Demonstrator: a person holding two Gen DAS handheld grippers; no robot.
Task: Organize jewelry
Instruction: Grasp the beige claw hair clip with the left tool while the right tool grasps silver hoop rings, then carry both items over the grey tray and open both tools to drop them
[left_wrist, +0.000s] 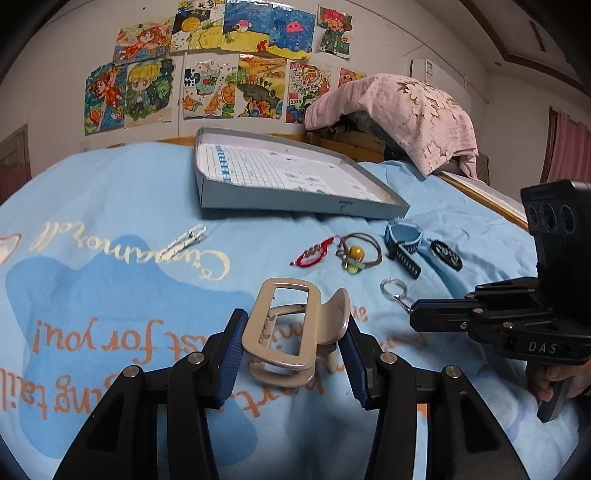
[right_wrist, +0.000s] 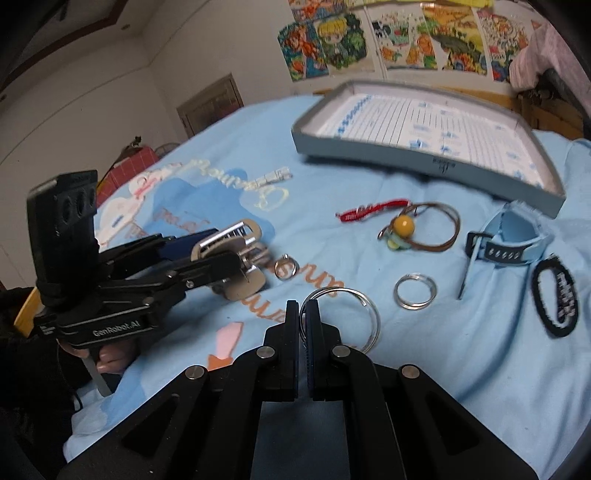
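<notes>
Beige plastic, the hair claw (left_wrist: 295, 332) sat clamped in my left gripper (left_wrist: 293, 347) over the blue blanket (left_wrist: 110, 206); my right gripper (right_wrist: 303, 317) had pinched a key ring (right_wrist: 341, 319) near the tray (right_wrist: 424, 158).

Beige hair claw (left_wrist: 295, 328), red braided bracelet (left_wrist: 312, 253), yellow bead (left_wrist: 357, 252), light-blue blanket (left_wrist: 110, 192) with orange lettering.

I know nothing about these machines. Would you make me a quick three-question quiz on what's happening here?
1. True or false: the box lid already holds jewelry.
2. What does the left claw grip?
3. The right claw pinches: A) the red bracelet B) a large key ring C) the blue watch

Key: 1 false, it is empty. 2 a beige hair clip. 3 B.
</notes>
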